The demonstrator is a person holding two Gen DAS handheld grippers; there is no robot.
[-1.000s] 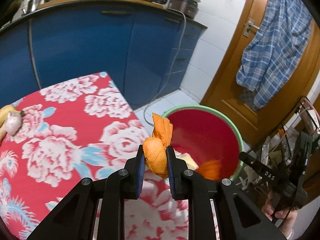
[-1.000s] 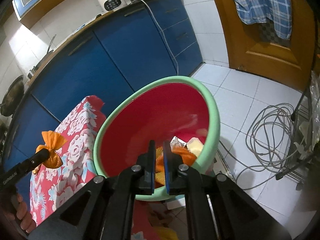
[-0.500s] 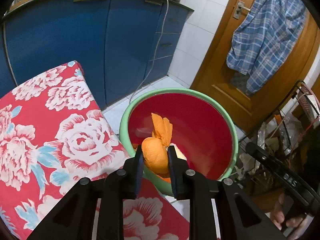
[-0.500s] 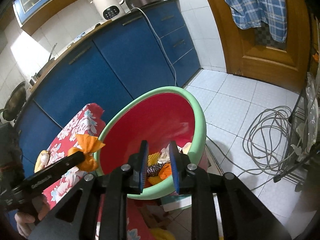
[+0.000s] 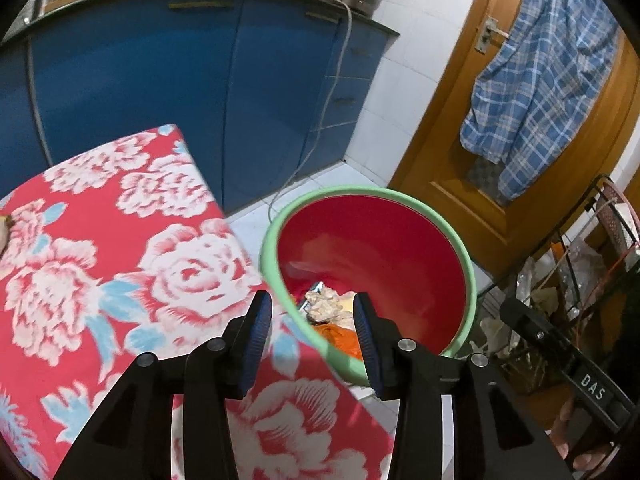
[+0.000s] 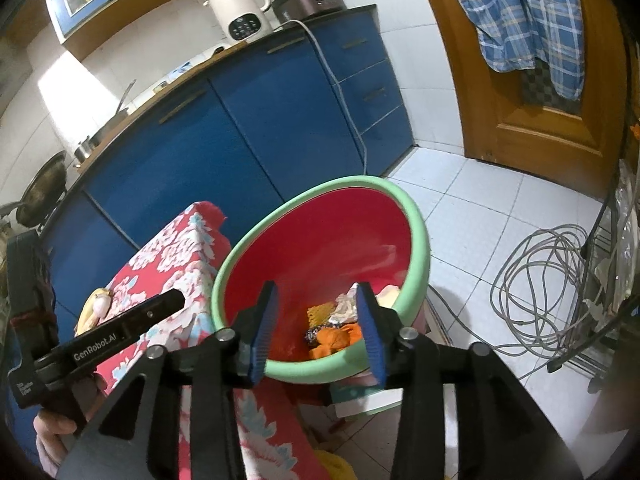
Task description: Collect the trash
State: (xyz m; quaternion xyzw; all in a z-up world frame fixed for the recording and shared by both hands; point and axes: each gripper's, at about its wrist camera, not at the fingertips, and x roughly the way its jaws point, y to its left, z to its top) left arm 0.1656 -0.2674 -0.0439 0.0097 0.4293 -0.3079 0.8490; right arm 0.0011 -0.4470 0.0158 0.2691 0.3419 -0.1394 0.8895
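A red bucket with a green rim [image 5: 468, 264] [image 6: 420, 236] stands on the floor beside the flowered table. Orange peel [image 5: 336, 336] [image 6: 336, 340] and crumpled paper [image 5: 324, 304] [image 6: 346, 308] lie at its bottom. My left gripper [image 5: 312, 320] hangs over the bucket's near rim; its jaws are opening and nothing is between them. My right gripper [image 6: 318, 312] hovers above the bucket too, jaws opening, empty. A banana peel [image 6: 94, 306] lies on the table's far side.
The red flowered tablecloth [image 5: 100, 248] [image 6: 176, 256] covers the table left of the bucket. Blue cabinets [image 6: 240, 132] stand behind, with a white kettle [image 6: 240, 10] on the counter. A grey cable coil [image 6: 548, 280] lies on the tiled floor. A plaid shirt [image 5: 536, 80] hangs on the wooden door.
My left gripper carried the orange peel from above the table to over the bucket, opened, and the peel dropped in. My right gripper opened over the bucket and rose a little.
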